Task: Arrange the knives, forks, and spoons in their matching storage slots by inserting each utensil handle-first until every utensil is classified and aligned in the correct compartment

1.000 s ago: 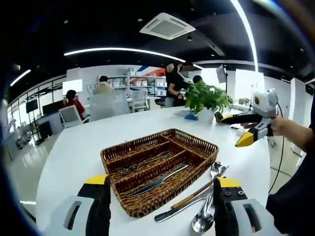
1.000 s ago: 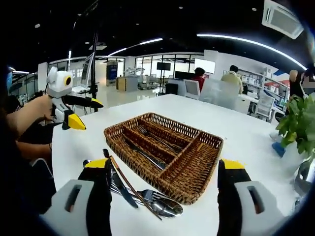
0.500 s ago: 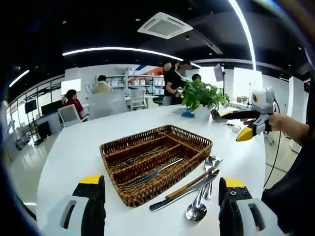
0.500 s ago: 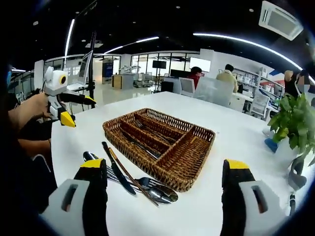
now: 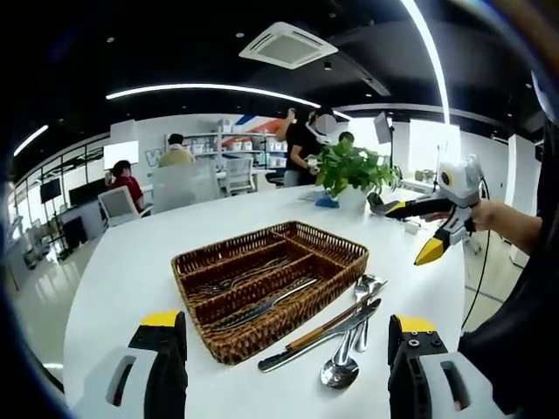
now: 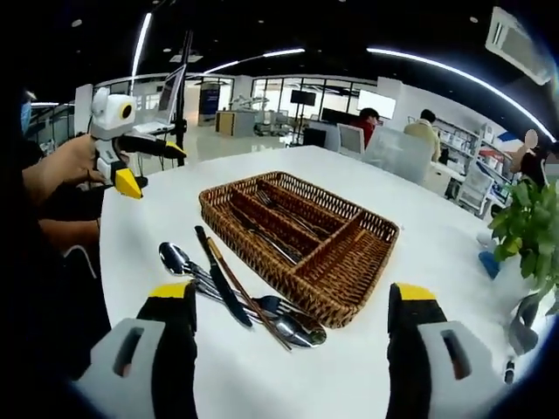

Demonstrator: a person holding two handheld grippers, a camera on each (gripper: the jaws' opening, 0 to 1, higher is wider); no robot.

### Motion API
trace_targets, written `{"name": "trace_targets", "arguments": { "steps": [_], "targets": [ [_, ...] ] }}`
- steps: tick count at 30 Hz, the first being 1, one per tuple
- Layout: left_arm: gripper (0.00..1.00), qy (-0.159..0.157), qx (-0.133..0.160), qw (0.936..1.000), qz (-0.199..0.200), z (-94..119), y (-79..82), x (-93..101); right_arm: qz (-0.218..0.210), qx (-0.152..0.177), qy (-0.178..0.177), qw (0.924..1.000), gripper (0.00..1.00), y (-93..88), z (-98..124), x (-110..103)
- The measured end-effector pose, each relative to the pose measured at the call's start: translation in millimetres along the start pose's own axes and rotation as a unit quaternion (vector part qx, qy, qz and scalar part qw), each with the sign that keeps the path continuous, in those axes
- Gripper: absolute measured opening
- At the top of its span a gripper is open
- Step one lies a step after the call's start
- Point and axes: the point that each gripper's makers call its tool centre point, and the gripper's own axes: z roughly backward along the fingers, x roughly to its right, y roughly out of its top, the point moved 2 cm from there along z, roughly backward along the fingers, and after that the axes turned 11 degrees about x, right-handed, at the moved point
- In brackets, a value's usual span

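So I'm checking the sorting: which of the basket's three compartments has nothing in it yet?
The short crosswise compartment at the end of the wicker basket; the two long slots alongside it hold a knife and forks.

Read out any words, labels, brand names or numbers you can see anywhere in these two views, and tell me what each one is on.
None can be read.
Far wall sign behind the seated people, left gripper view: large light lettering, cut off and too blurred to read.
Wicker tray, loose cutlery, left gripper and right gripper: no print visible.
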Motion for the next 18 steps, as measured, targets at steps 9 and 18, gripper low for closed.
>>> {"name": "trace_targets", "arguments": {
  "steps": [9,18],
  "targets": [
    [1.0,-0.013,-0.01,0.9999,-0.004,4,-4.4,5.9,0.014,-0.05,0.064,0.9966,0.61,-18.9,-9,-17],
    [1.0,-0.019,-0.016,0.9996,-0.013,3,-9.4,10.6,0.023,-0.09,0.107,0.9899,0.43,-34.5,-20,-26]
  ]
}}
